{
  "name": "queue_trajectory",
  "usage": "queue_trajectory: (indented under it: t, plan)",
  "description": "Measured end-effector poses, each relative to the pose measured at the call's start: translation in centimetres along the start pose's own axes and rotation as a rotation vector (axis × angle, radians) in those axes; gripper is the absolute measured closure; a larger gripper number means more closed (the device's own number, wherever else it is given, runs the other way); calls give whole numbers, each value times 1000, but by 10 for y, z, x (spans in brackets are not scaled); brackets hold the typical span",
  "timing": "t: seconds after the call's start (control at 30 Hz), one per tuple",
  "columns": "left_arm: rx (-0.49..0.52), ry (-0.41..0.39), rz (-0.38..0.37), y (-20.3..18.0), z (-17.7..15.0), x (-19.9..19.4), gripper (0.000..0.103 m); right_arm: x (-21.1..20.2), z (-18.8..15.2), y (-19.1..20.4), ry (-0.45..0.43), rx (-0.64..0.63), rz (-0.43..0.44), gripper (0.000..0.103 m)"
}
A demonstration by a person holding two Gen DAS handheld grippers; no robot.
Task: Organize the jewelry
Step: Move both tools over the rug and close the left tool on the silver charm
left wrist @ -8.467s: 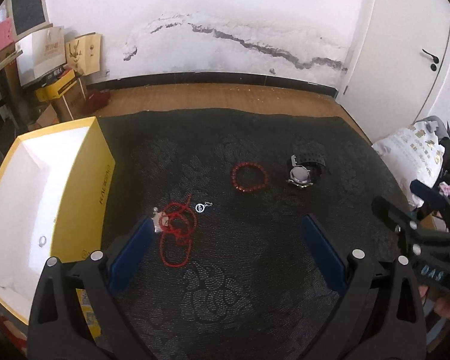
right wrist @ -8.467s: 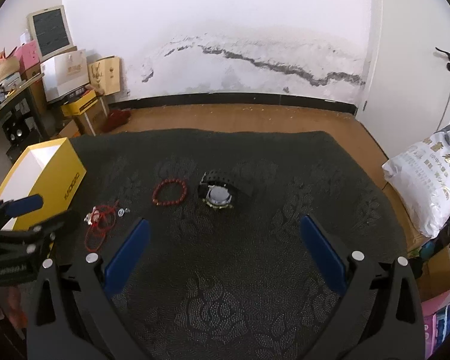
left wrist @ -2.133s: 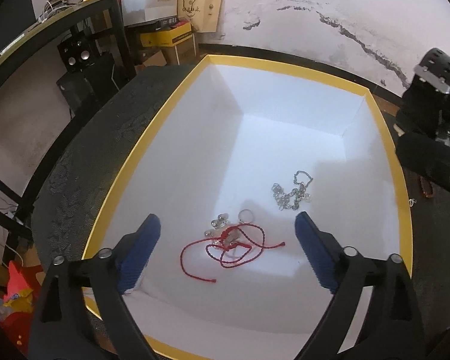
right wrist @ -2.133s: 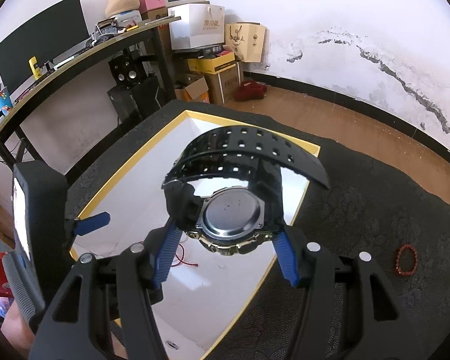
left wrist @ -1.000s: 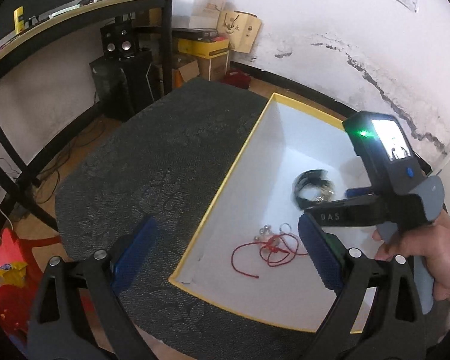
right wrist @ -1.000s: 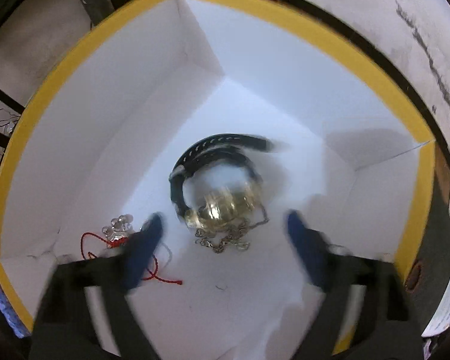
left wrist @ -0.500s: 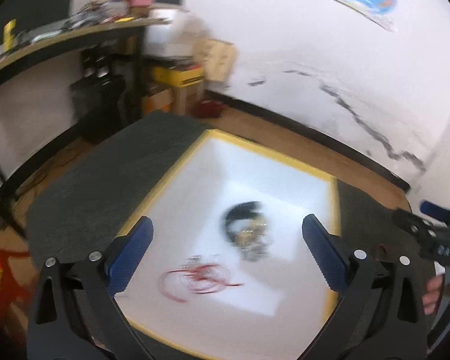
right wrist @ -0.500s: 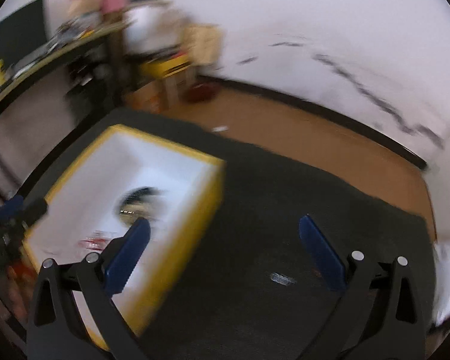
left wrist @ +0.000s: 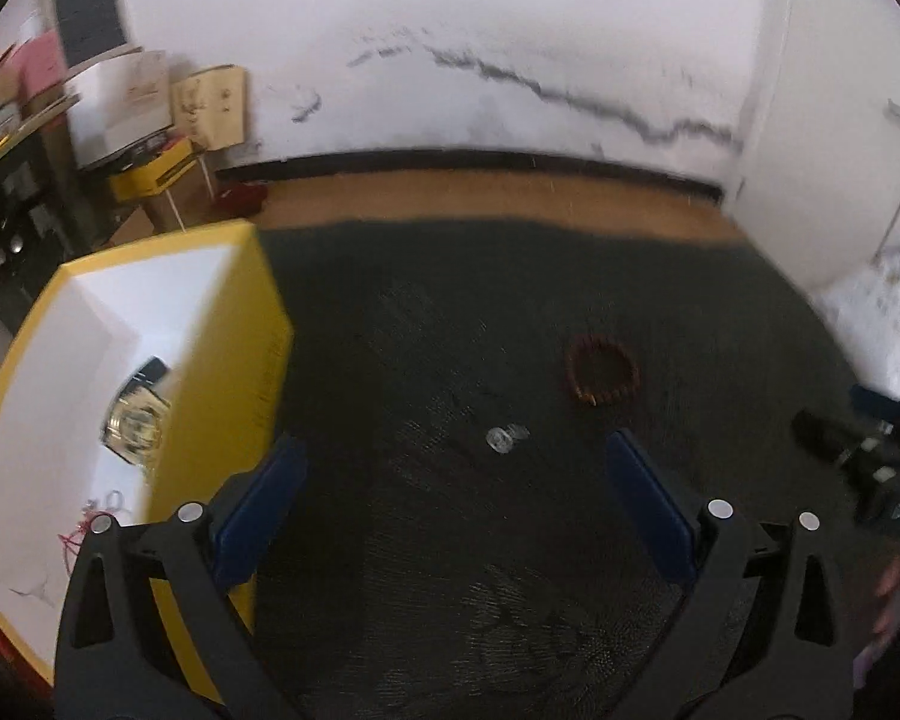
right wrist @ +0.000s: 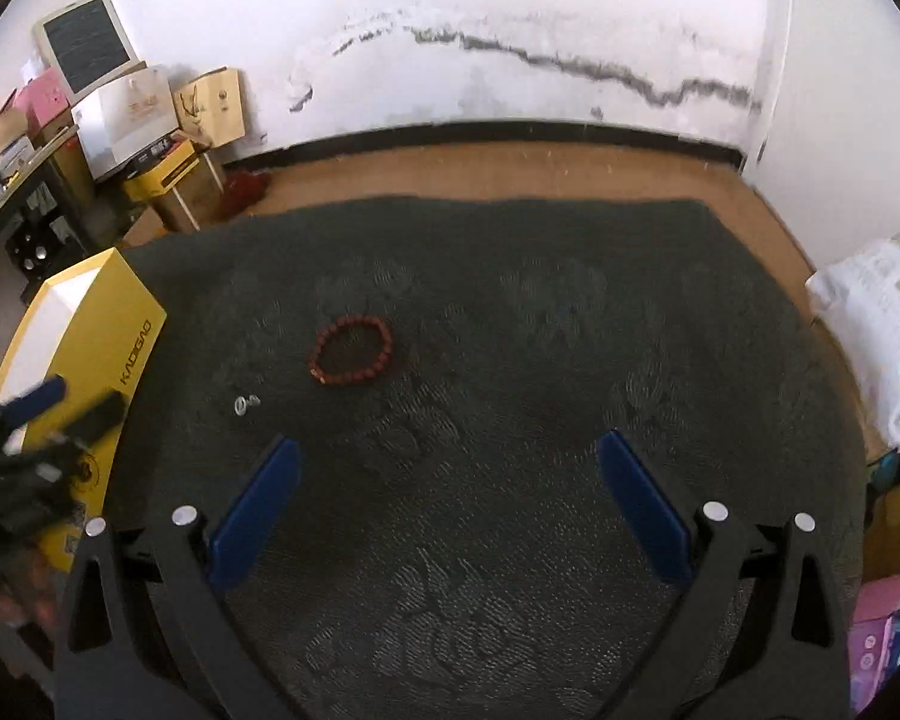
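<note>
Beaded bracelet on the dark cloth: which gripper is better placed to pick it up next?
Probably the right gripper: it is open and empty, and the beaded bracelet lies ahead of it, slightly left. The left gripper, also open, sits nearer the small silver ring and yellow box.

A yellow box (left wrist: 264, 324) with white inside, a dark grey floral-patterned cloth (right wrist: 510, 360), a reddish-brown bead bracelet (right wrist: 350, 349), and blue-padded black jaws.
</note>
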State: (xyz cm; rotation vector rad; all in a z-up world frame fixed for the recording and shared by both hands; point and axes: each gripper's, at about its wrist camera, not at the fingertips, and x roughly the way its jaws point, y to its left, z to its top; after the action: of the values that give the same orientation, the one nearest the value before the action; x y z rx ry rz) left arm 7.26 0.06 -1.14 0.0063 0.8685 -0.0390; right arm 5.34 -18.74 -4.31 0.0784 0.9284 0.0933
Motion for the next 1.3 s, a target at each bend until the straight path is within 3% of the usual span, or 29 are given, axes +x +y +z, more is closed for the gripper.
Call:
queue_trajectory:
  t: [0.33, 0.8, 1.0, 1.03, 1.2, 1.3]
  plan:
    - [26, 37, 49, -20, -7, 32, 6, -3, 4, 1, -28, -46, 3, 7]
    - [-68, 100, 10, -21, -15, 79, 6, -4, 4, -6, -17, -25, -4, 7]
    - [-80, 129, 73, -19, -23, 109, 6, -9, 8, -10, -24, -8, 24, 7]
    - [-90, 95, 81, -17, -23, 108, 6, -10, 8, -11, -27, -6, 29, 7]
    - [-91, 74, 95, -19, -25, 109, 7, -15, 10, -12, -29, -1, 52, 7]
    - [-70, 72, 98, -23, -22, 108, 20, -19, 11, -15, -31, 1, 62, 7]
